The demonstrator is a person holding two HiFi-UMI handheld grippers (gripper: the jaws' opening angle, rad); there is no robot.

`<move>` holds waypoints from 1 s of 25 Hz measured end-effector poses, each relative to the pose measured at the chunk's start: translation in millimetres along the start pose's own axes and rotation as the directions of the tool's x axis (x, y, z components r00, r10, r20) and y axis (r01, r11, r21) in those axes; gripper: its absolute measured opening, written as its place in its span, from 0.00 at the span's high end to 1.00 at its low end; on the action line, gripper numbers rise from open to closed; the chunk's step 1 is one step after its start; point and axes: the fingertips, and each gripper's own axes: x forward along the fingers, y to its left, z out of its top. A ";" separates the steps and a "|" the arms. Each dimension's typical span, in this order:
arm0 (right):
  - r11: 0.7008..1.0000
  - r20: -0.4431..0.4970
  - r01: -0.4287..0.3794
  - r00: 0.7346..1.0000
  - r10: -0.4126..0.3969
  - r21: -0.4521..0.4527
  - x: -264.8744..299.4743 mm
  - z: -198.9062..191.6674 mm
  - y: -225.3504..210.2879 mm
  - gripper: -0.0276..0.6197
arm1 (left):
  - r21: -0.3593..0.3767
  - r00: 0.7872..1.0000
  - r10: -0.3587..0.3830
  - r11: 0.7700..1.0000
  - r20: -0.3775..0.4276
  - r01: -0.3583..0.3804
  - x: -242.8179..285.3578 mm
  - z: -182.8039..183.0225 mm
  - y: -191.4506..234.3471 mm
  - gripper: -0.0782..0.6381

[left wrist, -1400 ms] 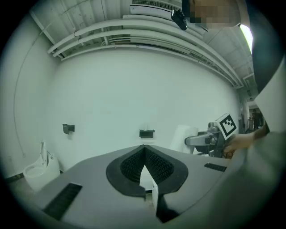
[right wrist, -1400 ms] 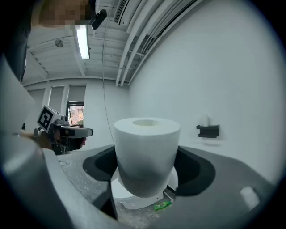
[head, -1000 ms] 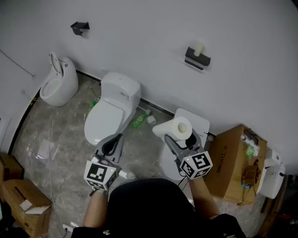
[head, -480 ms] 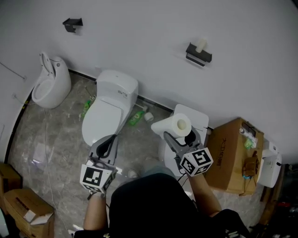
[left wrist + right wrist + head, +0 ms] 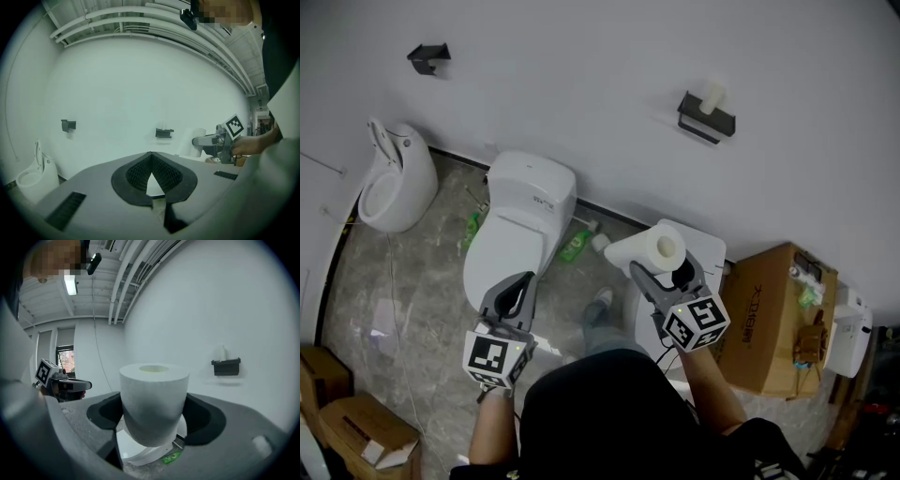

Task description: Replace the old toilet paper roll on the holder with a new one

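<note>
**New roll gripped, old one up on the wall holder**

The right gripper [image 5: 666, 267] clamps the new roll [image 5: 650, 251] upright, its jaws spread wide against the roll's sides. The left gripper [image 5: 519, 284] is closed on nothing. From the new roll, the black holder [image 5: 708, 117] sits on the white wall at about 1 o'clock, well apart. The old roll [image 5: 710, 94], a pale stub, stands on top of it. Beneath the right gripper a white toilet [image 5: 701, 246] lies between the person and that wall. A second toilet [image 5: 522, 220] is at 12 o'clock from the left gripper and a urinal [image 5: 389, 178] at 10. Green bottles [image 5: 577, 246] lie on the floor between the toilets, and a cardboard box [image 5: 773, 314] stands at 3 o'clock from the right gripper
</note>
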 end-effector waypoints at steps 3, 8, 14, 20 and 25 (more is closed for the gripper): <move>1.000 -0.004 -0.002 1.000 0.002 0.013 29.2 8.1 -27.8 0.37 | 0.001 1.000 -0.001 1.000 -0.014 0.001 41.6 8.1 16.4 0.87; 1.000 0.008 0.009 1.000 -0.009 0.022 71.2 30.1 -84.3 0.37 | 0.019 1.000 -0.005 1.000 -0.021 0.005 115.2 31.1 37.2 0.87; 0.998 0.021 0.043 0.999 -0.044 0.049 108.7 52.1 -157.3 0.37 | 0.041 1.000 -0.022 0.999 -0.023 0.023 199.4 57.4 49.5 0.87; 0.994 0.042 0.097 0.994 -0.099 0.056 122.6 74.2 -210.2 0.37 | 0.066 0.997 -0.071 0.995 -0.021 0.073 266.6 77.7 47.4 0.87; 0.986 0.051 0.151 0.987 -0.155 0.067 124.3 86.4 -237.0 0.37 | 0.076 0.991 -0.132 0.988 -0.018 0.133 309.3 90.6 41.0 0.87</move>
